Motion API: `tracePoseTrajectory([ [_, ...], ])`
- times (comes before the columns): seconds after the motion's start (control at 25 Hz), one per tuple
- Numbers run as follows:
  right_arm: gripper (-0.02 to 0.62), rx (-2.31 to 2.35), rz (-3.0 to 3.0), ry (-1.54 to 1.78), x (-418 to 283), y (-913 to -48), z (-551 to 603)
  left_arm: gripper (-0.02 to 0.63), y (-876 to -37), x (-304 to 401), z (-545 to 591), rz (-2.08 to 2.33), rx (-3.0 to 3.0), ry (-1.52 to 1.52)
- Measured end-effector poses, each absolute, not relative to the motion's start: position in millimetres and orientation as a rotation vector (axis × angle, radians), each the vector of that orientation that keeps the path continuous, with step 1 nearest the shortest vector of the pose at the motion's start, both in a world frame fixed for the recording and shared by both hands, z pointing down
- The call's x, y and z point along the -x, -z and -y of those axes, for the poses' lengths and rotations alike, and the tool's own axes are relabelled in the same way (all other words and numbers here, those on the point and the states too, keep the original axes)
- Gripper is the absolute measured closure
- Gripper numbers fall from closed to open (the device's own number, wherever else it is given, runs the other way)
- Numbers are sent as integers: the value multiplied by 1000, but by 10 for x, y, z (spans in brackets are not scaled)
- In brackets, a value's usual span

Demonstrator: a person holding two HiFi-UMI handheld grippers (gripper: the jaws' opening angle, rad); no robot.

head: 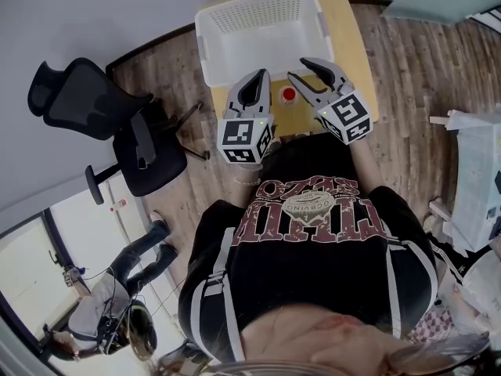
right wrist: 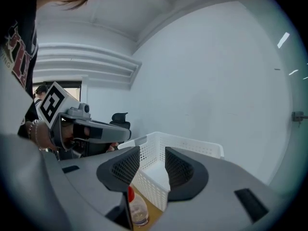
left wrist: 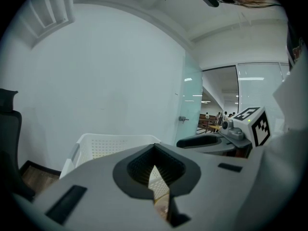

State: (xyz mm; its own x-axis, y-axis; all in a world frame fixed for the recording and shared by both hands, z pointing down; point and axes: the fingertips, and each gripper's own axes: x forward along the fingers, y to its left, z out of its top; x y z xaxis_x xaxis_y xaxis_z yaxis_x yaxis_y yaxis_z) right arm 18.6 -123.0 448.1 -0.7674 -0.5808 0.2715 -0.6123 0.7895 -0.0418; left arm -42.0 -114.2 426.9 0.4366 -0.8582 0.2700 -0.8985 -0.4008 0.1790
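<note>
My left gripper (head: 261, 74) is held up over the near edge of a wooden table (head: 354, 47), shut with nothing in it; its jaws (left wrist: 155, 147) meet at the tip. My right gripper (head: 298, 67) hovers beside it, open and empty, and between its pads (right wrist: 126, 166) I see the basket wall. A small clear bottle with a red cap (head: 289, 95) stands on the table between the two grippers, just below the right gripper's jaws (right wrist: 136, 211). Behind the bottle sits a white perforated basket (head: 258, 0), which looks empty (right wrist: 159, 179).
A black office chair (head: 117, 124) stands on the wood floor left of the table. Another person (head: 117, 304) is at the lower left. A white cloth-covered object (head: 477, 178) is at the right edge. A wall and a glass door (left wrist: 192, 105) lie beyond the basket.
</note>
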Motion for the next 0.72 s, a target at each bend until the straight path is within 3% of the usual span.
tracePoseTrajectory([
  [0.28, 427, -981, 2751, -155, -184, -4276, 1309, 561, -4193, 304, 1149, 1485, -2426, -173],
  [0.72, 512, -1056, 2776, -96, -184, -4030, 1383, 561, -4014, 198, 1198, 1470, -2490, -155],
])
